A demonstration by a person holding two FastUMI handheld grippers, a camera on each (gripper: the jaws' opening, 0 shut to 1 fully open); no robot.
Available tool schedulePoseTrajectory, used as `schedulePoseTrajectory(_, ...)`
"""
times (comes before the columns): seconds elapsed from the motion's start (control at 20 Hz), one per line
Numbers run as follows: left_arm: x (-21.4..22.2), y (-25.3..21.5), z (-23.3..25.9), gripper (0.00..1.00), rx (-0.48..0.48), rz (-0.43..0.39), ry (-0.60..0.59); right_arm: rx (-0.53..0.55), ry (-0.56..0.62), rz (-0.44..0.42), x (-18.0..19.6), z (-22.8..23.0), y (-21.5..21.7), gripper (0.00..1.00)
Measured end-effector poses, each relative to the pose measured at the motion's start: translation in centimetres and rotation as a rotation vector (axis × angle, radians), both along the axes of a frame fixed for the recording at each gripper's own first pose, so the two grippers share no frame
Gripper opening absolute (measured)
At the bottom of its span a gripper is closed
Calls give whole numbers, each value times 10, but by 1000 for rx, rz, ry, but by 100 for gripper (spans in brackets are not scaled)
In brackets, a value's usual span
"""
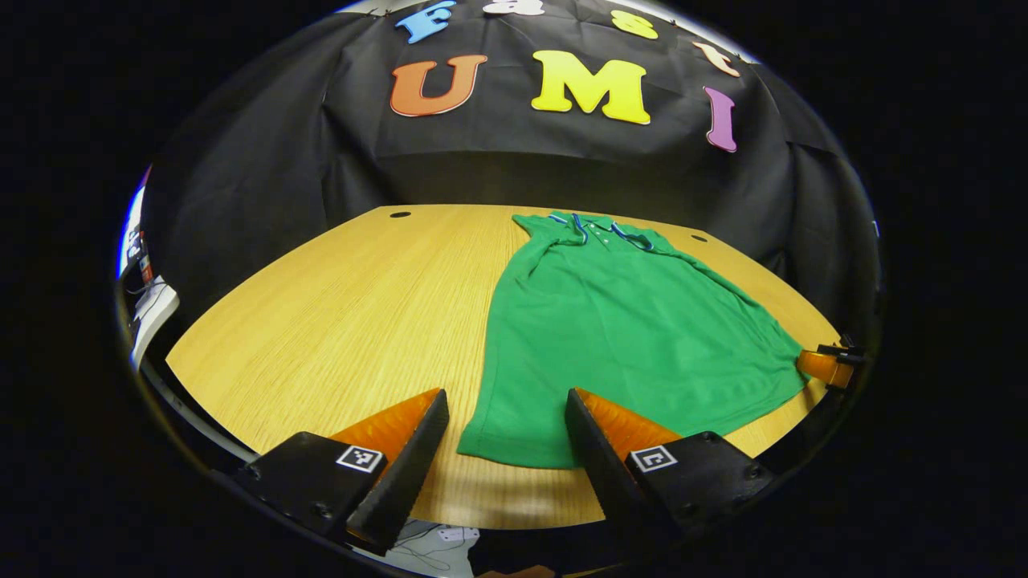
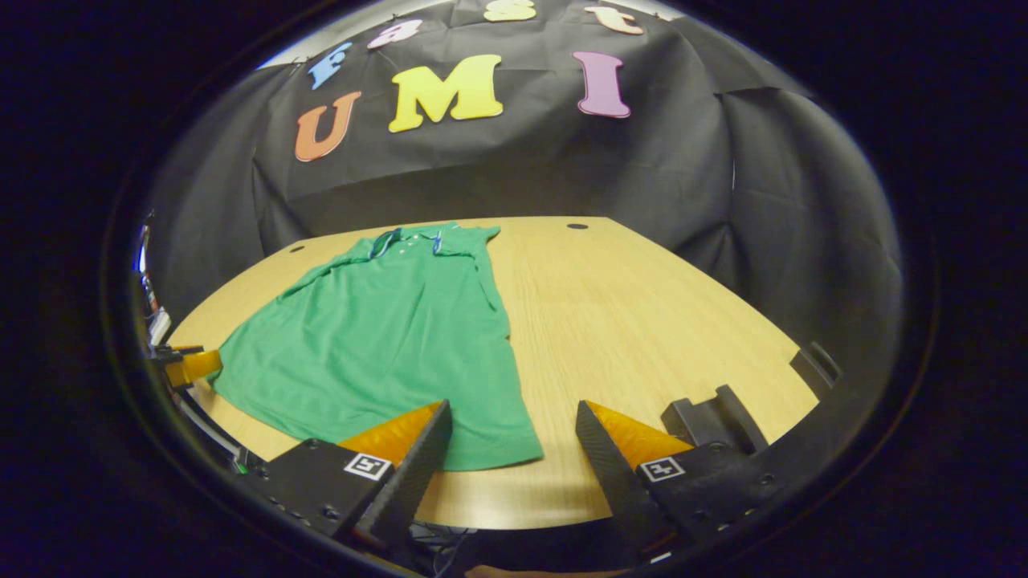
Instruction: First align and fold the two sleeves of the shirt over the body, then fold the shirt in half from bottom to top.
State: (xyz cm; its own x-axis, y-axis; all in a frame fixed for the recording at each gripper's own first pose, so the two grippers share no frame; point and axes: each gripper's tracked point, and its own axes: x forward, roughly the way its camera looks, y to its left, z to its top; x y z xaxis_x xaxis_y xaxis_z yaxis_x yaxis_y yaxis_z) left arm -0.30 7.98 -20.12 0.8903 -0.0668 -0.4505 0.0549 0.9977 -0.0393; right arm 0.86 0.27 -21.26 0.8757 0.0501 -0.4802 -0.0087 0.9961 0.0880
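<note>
In the left gripper view, the left claw (image 1: 506, 401) stands released, its two fingers spread wide and holding nothing, hovering over the near edge of the light wooden surface (image 1: 337, 321). The green short-sleeved polo shirt with a blue-and-white trimmed collar (image 1: 618, 329) lies flat on that surface, ahead of the claw and to its right. The shirt's near hem corner sits between the two fingertips, and the right finger (image 1: 598, 429) overlaps the hem in the picture; whether it touches the cloth cannot be told. The collar (image 1: 602, 229) points away from the claw toward the black cloth wall (image 1: 265, 185). Far to the right, at the hem's other corner, part of the other claw (image 1: 827, 365) shows at the surface's edge.

In the right gripper view, the right claw (image 2: 510, 413) is likewise released, fingers wide apart and empty, above the near edge of the surface (image 2: 642, 321). The shirt (image 2: 385, 337) lies ahead and to the left, its near hem corner just by the left finger (image 2: 418, 441). The collar (image 2: 409, 238) lies at the far end. The other claw (image 2: 189, 365) shows far left beside the hem.
</note>
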Motion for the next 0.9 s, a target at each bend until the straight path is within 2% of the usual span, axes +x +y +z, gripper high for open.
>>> schedulePoseTrajectory(0.1,0,3,0,86,9,16,3,-5,-7,24,-1,-2,5,96)
schedulePoseTrajectory(0.2,1,5,-1,80,5,36,2,1,-6,37,-1,-1,9,80)
schedulePoseTrajectory(0.3,2,2,-1,72,15,24,-2,16,-4,40,-1,-3,14,51)
schedulePoseTrajectory(0.35,2,1,0,66,16,17,-7,-2,-1,44,0,-3,15,41)
schedulePoseTrajectory(0.4,4,1,-1,63,13,14,-7,5,-15,69,2,-4,21,38)
schedulePoseTrajectory(0.45,5,0,-1,49,7,11,-6,27,-7,59,-2,-4,24,22)
schedulePoseTrajectory(0.5,7,-1,0,45,0,8,-9,34,-19,45,2,-1,23,6)
schedulePoseTrajectory(0.55,8,0,1,41,-11,19,-15,8,-19,51,2,-3,24,10)
schedulePoseTrajectory(0.6,6,0,2,31,-32,31,-24,-23,-31,66,0,-2,27,10)
schedulePoseTrajectory(0.65,9,-3,2,13,-44,32,-29,-39,-34,62,1,-3,25,6)
schedulePoseTrajectory(0.7,9,-6,1,11,-42,23,-34,-51,-42,64,0,-1,26,1)
schedulePoseTrajectory(0.8,12,-9,1,8,-47,1,-38,-67,-39,72,0,0,27,1)
schedulePoseTrajectory(0.9,13,-13,3,5,-85,-18,-42,-37,-27,75,1,1,26,0)
